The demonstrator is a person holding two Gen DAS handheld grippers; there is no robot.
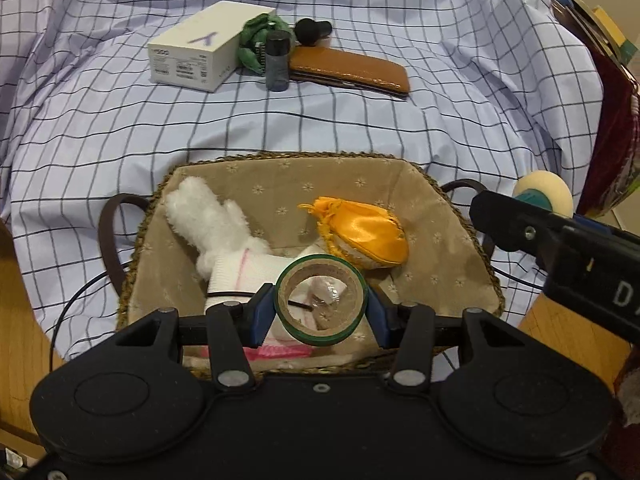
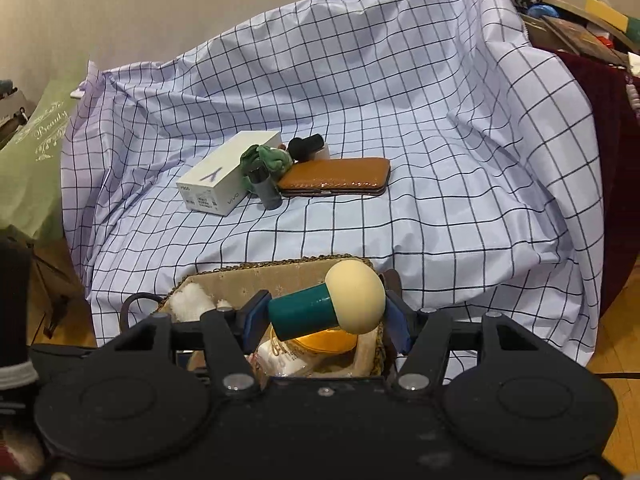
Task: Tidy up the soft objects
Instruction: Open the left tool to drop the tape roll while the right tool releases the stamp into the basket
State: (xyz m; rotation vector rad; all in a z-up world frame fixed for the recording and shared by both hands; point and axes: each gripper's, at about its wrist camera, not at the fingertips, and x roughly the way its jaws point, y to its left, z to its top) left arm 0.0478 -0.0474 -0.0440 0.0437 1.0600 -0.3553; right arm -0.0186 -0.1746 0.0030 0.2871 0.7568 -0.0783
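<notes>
The left hand-held gripper (image 1: 321, 312) is closed on a roll of green tape (image 1: 321, 300), its blue pads pressing the roll's two sides, and holds it over the near end of the basket (image 1: 472, 240). The right hand-held gripper (image 2: 326, 316) is closed on a mushroom-shaped toy (image 2: 326, 306) with a teal stem and a cream cap, held crosswise between its blue pads above the basket's near right part; in the left wrist view that toy's cap (image 1: 544, 192) shows beyond the basket's right side.

The basket is woven, with a beige flowered lining and dark strap handles, and sits on a blue-checked cloth (image 1: 360, 120). In it lie a white plush toy (image 1: 212, 220) on the left, white knit fabric with pink lines (image 1: 240, 268) under the tape, and an orange satin pouch (image 1: 364, 232) on the right.

Farther back on the cloth, well apart from the basket, is a cluster of things: a white phone box (image 1: 196, 48) on the left, a crumpled green cloth (image 1: 256, 40) touching its right end, a small dark bottle (image 1: 278, 62) standing upright in front of that cloth, a brown leather case (image 1: 348, 70) lying flat to the right, and a black rounded object (image 1: 312, 30) behind the case.
</notes>
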